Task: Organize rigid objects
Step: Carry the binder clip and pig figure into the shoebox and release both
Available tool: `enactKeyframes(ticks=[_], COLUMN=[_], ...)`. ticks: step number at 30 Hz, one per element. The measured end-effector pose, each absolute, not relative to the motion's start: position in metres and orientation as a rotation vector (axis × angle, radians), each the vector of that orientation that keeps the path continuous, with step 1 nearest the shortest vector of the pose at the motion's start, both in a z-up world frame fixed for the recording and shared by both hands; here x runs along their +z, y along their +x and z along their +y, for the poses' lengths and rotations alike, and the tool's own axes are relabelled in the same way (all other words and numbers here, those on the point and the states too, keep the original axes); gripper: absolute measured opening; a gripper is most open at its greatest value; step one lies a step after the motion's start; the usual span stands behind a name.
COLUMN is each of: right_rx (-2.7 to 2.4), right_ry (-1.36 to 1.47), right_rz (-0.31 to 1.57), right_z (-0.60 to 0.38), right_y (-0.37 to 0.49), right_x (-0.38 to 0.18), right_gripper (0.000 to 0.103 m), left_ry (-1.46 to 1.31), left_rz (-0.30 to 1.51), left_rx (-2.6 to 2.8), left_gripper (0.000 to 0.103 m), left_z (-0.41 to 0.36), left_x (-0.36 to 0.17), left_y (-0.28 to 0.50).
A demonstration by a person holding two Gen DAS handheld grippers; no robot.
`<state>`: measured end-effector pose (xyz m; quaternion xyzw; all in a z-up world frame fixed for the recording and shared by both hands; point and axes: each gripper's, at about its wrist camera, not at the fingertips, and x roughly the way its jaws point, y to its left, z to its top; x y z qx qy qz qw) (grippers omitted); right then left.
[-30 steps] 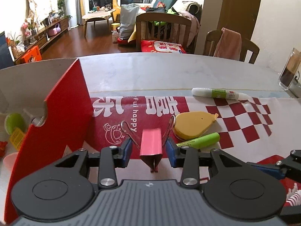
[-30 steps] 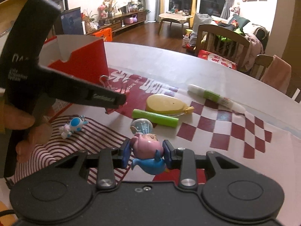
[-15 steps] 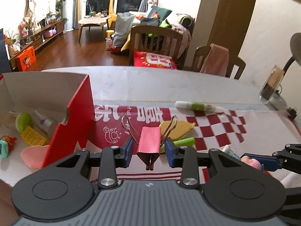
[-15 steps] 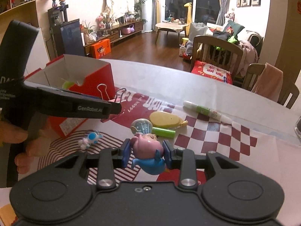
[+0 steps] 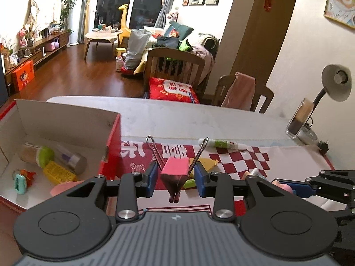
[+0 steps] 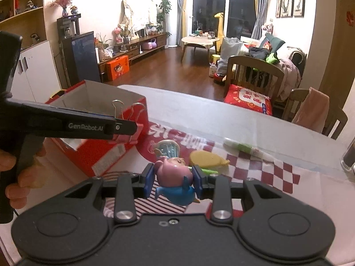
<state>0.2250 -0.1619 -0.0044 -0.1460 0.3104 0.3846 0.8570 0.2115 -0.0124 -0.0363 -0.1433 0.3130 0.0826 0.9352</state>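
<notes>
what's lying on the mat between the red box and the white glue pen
In the right wrist view, between the red box and the glue pen lie a yellow balloon-shaped thing and a green marker.

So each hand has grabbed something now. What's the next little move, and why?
Probably carry the left gripper leftward over the open red box and let go. Its jaws are shut on the pink binder clip, held clear above the mat, and the box already holds a few small things. The right gripper, holding the pig figurine, would likely follow.
</notes>
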Motion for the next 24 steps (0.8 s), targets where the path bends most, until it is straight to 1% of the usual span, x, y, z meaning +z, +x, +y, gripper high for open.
enactKeyframes(ticks=[10,17,24], right_rx=[0.820,0.837,0.834], right_ry=[-0.314,-0.326,-0.345], right_rz=[0.623,0.619,0.643], right_z=[-0.105,-0.060,-0.018], right_y=[0.201,0.189,0.184], right_x=[0.009,0.011,0.001], right_gripper=[0.035,0.035,0.035], left_ry=[-0.274,-0.276,-0.277], left_rz=[0.605,0.600,0.615], left_rx=[0.183,0.209,0.233], left_gripper=[0.035,0.035,0.035], left_z=[0.040,0.085,0.130], left_x=[-0.014,-0.011,-0.016], left_y=[0.179,0.159,0.147])
